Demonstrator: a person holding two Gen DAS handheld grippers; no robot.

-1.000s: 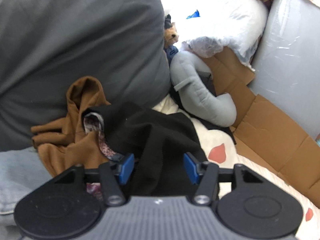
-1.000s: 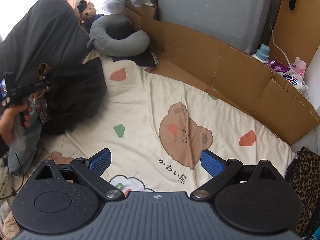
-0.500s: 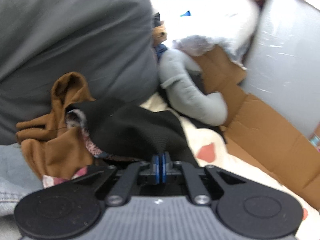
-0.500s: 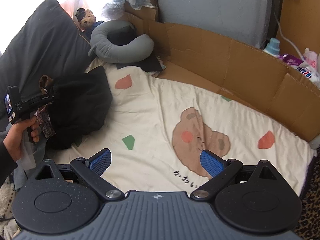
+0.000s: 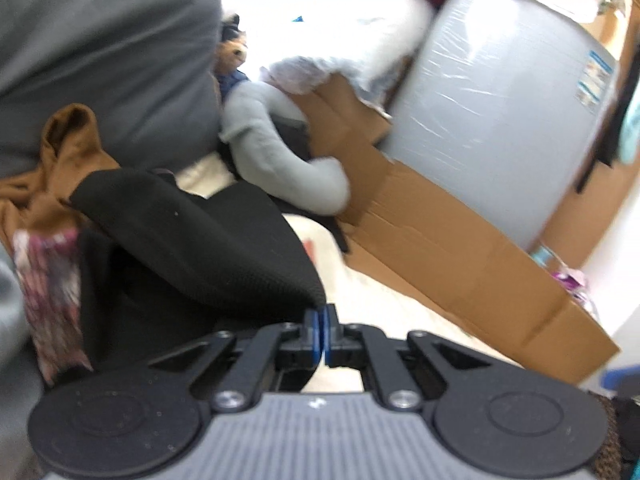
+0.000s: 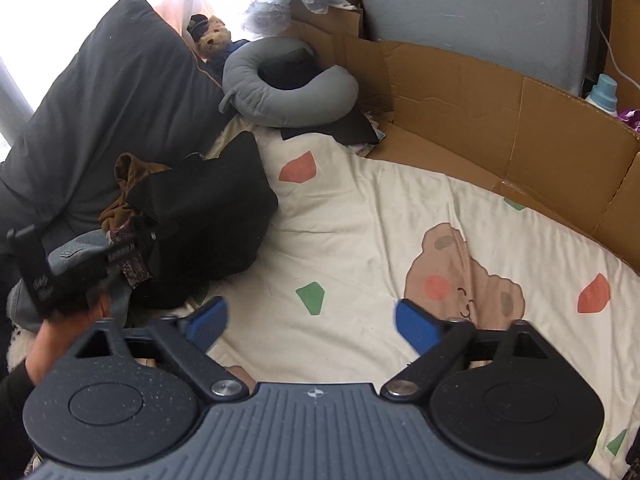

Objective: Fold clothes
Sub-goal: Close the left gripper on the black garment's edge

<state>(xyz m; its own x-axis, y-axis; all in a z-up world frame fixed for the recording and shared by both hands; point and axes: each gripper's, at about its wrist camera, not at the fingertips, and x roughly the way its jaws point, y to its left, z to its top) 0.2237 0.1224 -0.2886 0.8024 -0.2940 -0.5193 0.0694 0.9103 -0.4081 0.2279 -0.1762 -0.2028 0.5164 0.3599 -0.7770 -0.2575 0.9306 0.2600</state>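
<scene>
Left gripper (image 5: 321,316) pinching black garment (image 5: 192,248) edge beside grey neck pillow (image 6: 288,84), right gripper (image 6: 310,320) jaws closing, nothing between, over bear-print sheet (image 6: 360,220)

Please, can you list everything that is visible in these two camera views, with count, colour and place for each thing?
black garment: one, black, on the pile left of the sheet, an edge pinched by the left gripper
brown garment: one, brown, behind the black one
patterned cloth: one, dark red print, under the pile
pillow: one, dark grey, far left
neck pillow: one, grey, far end of the sheet
teddy bear: one, tan, beside the pillow
bed sheet: one, cream with a bear print
cardboard: brown, along the right
left gripper: shut on the black garment
right gripper: jaws closing, nothing between them
</scene>
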